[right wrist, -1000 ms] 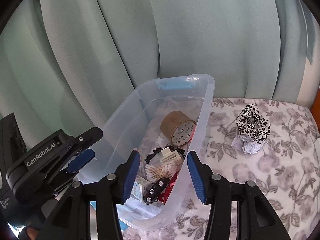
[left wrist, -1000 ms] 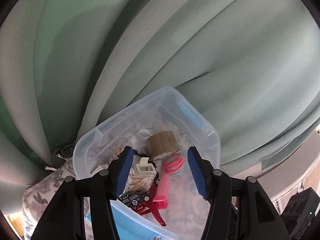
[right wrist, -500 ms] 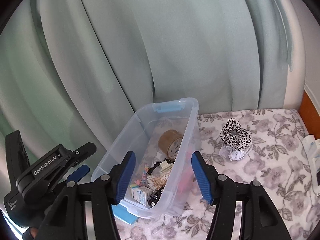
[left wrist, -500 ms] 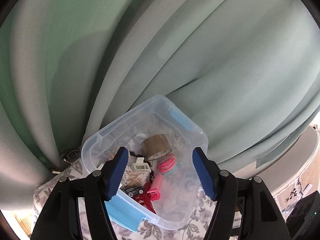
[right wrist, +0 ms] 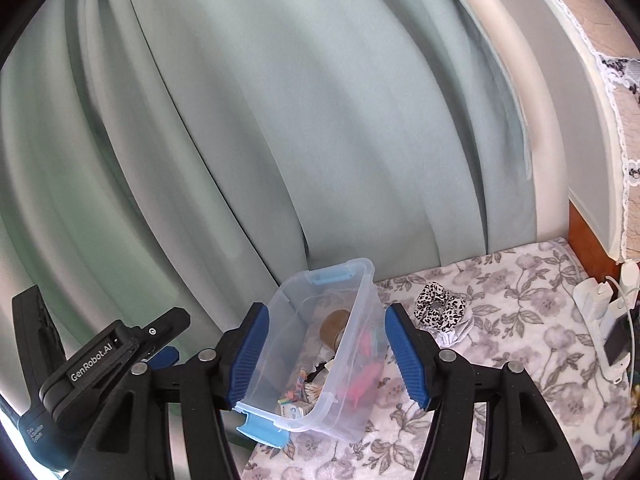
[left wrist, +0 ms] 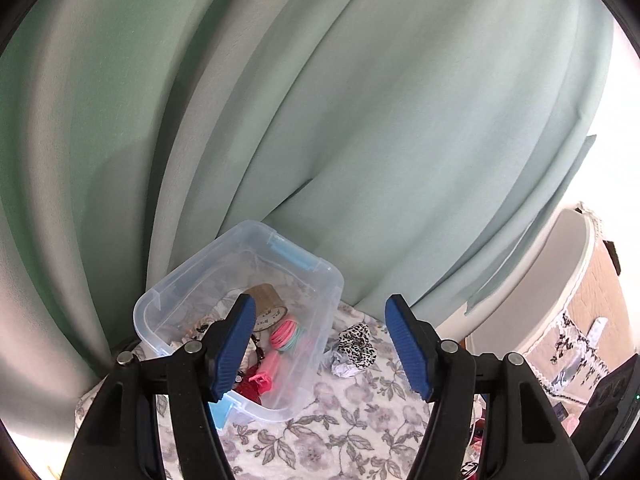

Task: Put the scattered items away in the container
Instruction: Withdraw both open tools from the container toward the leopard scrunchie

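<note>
A clear plastic container [left wrist: 188,280] with blue latches stands on a floral blanket against the curtain. Inside it lie a brown tape roll [left wrist: 266,300], pink hair ties [left wrist: 286,332], a pink clip [left wrist: 266,372] and other small items. A leopard-print scrunchie [left wrist: 358,342] on crumpled white paper [left wrist: 344,366] lies just right of the box. My left gripper [left wrist: 320,300] hovers open above and short of the box, with nothing between its pads. My right gripper [right wrist: 326,308] is open too and frames the container [right wrist: 274,336] from farther back. The scrunchie [right wrist: 438,308] lies to its right.
Pale green curtains [right wrist: 320,120] hang right behind the box. The floral blanket [right wrist: 512,360] spreads to the right, up to a padded headboard [right wrist: 580,140]. White chargers with cables [right wrist: 600,300] lie at its right edge. The left tool's black housing [right wrist: 100,360] shows at the lower left.
Both grippers have pulled back and risen away from the container, which now looks smaller. Their jaws stand a little wider. The scrunchie has come into the left wrist view.
</note>
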`<state>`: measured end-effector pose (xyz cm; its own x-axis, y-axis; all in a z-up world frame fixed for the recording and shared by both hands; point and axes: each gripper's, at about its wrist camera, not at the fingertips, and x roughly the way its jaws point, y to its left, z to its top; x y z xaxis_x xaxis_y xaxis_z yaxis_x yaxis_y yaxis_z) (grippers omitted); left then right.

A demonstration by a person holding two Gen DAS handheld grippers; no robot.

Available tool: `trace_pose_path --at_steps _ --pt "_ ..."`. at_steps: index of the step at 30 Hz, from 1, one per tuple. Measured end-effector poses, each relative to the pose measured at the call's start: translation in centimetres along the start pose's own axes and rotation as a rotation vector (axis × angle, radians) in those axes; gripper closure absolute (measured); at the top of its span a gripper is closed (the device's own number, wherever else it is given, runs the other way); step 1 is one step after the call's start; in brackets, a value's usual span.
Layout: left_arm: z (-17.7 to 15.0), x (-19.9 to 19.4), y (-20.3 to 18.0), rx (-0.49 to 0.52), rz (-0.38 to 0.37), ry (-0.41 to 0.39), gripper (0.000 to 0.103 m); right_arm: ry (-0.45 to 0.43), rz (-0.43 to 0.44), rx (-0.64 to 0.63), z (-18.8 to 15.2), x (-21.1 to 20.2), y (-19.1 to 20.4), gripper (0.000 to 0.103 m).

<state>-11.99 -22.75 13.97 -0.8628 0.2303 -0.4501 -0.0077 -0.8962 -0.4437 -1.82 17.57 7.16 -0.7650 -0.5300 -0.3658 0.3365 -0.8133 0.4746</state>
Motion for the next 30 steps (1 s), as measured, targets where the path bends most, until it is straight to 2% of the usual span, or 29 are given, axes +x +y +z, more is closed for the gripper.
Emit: trace_pose_path --at_steps 6,13,19,29,30 --pt "-0.7 -1.0 -2.6 0.070 -0.031 -0.017 0.035 -0.057 -0.005 0.040 0.5 -2.4 -1.6 0.038" --pt "-2.1 0.7 -5.0 0.141 -0.069 0.040 0.035 -0.086 -0.030 0.079 0.7 -3.8 -3.8 0.038" --pt "-4.4 3.9 -6.3 0.200 -0.054 0.138 0.035 -0.076 -0.061 0.137 0.0 -3.2 -7.0 0.038" --pt "-9.9 11.2 -8.7 0.323 0.010 0.312 0.035 0.001 -0.143 0.290 -2.6 -0.4 -15.3 0.038" --pt "-10.4 12.1 -8.7 0.323 0.019 0.332 0.035 -0.013 -0.171 0.305 -3.0 0.0 -16.0 0.038"
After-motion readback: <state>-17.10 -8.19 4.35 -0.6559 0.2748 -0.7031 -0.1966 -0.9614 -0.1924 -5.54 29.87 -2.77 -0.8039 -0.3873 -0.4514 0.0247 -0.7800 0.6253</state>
